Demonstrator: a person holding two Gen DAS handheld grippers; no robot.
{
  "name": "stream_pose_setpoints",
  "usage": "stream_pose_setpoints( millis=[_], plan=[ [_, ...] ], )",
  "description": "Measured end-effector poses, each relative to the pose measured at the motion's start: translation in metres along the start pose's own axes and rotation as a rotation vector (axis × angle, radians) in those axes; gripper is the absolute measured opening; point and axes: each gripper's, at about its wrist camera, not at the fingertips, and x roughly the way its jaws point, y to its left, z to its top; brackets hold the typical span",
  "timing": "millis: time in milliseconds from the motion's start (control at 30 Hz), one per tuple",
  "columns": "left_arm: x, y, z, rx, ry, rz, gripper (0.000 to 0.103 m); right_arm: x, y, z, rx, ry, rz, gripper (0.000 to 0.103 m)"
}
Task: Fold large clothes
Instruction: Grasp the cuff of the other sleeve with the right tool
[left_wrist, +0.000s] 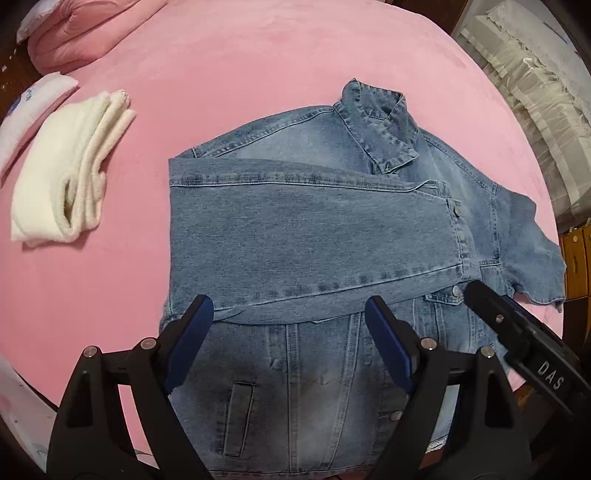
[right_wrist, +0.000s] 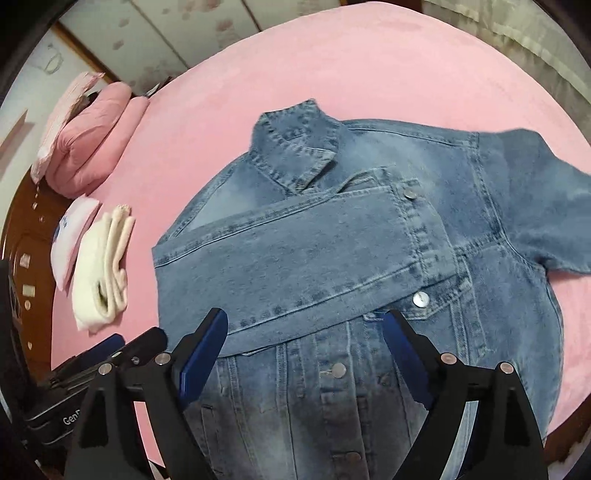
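Now, left wrist view first.
Left gripper (left_wrist: 290, 314): jaws spread wide over the jacket's lower front, nothing between the pads.
Denim jacket (left_wrist: 332, 236): lies front up on the pink bed cover (left_wrist: 258, 66), collar away from the camera, 1 sleeve folded across the chest.
Right gripper (left_wrist: 476, 291): its black tip shows at the right edge, over the jacket's chest pocket.
Folded cream garment (left_wrist: 70, 173): lies well apart from the jacket, to the left.
Pink quilt (left_wrist: 88, 33): folded at the top left corner.

Right wrist view.
Right gripper (right_wrist: 306, 325): jaws wide apart above the buttoned front, holding nothing.
Denim jacket (right_wrist: 369, 258): 2nd sleeve (right_wrist: 546, 206) spread out to the right on the cover.
Left gripper (right_wrist: 122, 347): low at the left edge; from this side I cannot tell how its jaws stand.
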Motion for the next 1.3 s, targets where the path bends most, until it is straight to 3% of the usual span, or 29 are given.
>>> stream_pose_setpoints(
  millis=[267, 533, 767, 1033, 1300],
  plan=[
    [0.009, -0.02, -0.012, 0.005, 0.019, 0.02, 0.082, 0.01, -0.044, -0.007, 0.073, -0.01, -0.014, 0.087],
    [0.012, -0.109, -0.034, 0.1, 0.055, 0.037, 0.082, 0.002, -0.13, -0.022, 0.211, -0.008, 0.011, 0.087],
    [0.009, -0.226, -0.053, 0.077, 0.095, 0.0, 0.082, -0.029, -0.241, -0.026, 0.254, 0.034, 0.05, 0.087],
    [0.015, -0.354, -0.081, 0.109, 0.153, -0.002, 0.082, -0.069, -0.387, -0.022, 0.211, 0.092, -0.006, 0.087],
    [0.02, -0.454, -0.088, 0.217, 0.163, 0.019, 0.082, -0.081, -0.538, -0.033, 0.39, 0.121, 0.003, 0.088]
  ],
)
